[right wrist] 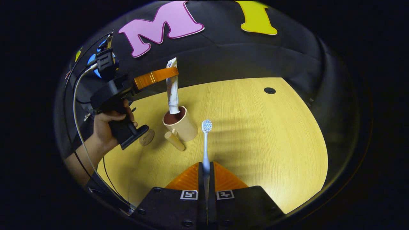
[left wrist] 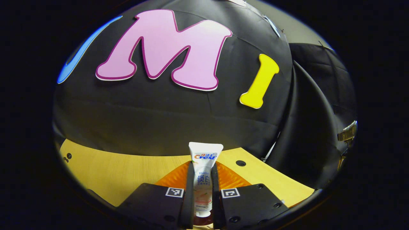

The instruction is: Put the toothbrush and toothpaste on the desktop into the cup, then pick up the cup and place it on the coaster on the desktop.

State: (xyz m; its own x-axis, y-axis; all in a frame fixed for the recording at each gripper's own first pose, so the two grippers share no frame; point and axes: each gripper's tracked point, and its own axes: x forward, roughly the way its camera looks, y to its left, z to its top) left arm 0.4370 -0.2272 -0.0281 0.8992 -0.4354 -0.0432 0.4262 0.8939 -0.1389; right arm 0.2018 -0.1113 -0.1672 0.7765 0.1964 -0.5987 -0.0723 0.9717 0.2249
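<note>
- Two grippers were at work, each clamped on one of the task's things above the wooden table [right wrist: 271, 134].
- The left gripper [left wrist: 202, 191] had its fingers pressed on both flat sides of the toothpaste [left wrist: 204, 166], gripping the tube around its middle, cap downward.
- In the right gripper view, the tube hung upright with its cap end just inside the mouth of the cup [right wrist: 182, 123], which stood toward the table's far left part; whether the cap touched the bottom could not be told.
- The right gripper [right wrist: 206, 188] was closed on the handle of the toothbrush [right wrist: 206, 143], bristle head pointing forward toward the cup.
- A round coaster [right wrist: 147, 137] lay just left of the cup, with a small wooden cylinder [right wrist: 174, 140] lying in front of it.
- Toothpaste looked soft and squeezable, so a mid-body grip seemed wise; the toothbrush seemed light, stiff and thin, apt to pivot if held loosely.
- Judging by its wide mouth, the cup looked light and could tip when nudged.
</note>
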